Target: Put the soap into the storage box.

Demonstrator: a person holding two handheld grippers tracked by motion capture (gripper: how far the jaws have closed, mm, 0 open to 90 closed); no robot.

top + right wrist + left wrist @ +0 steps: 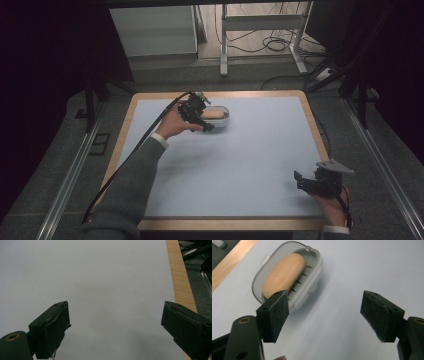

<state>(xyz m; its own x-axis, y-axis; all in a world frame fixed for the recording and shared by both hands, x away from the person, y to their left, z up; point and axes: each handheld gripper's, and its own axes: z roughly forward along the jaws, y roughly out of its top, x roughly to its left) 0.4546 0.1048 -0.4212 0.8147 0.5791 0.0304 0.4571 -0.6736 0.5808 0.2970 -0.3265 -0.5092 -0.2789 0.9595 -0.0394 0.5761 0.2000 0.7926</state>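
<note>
A small grey oval dish with a ribbed floor holds a tan, loaf-shaped bread roll. It stands at the far side of the table, left of the middle. My left gripper hovers just before the dish, open, with only bare table between its pads. One pad overlaps the dish's near rim in the left gripper view. My right gripper is open over the bare table near its front right corner, nothing between its pads.
The table has a pale blue-grey top and a wooden border. Beyond the far edge lie grey floor, a white metal frame and loose cables. Dark curtains close both sides.
</note>
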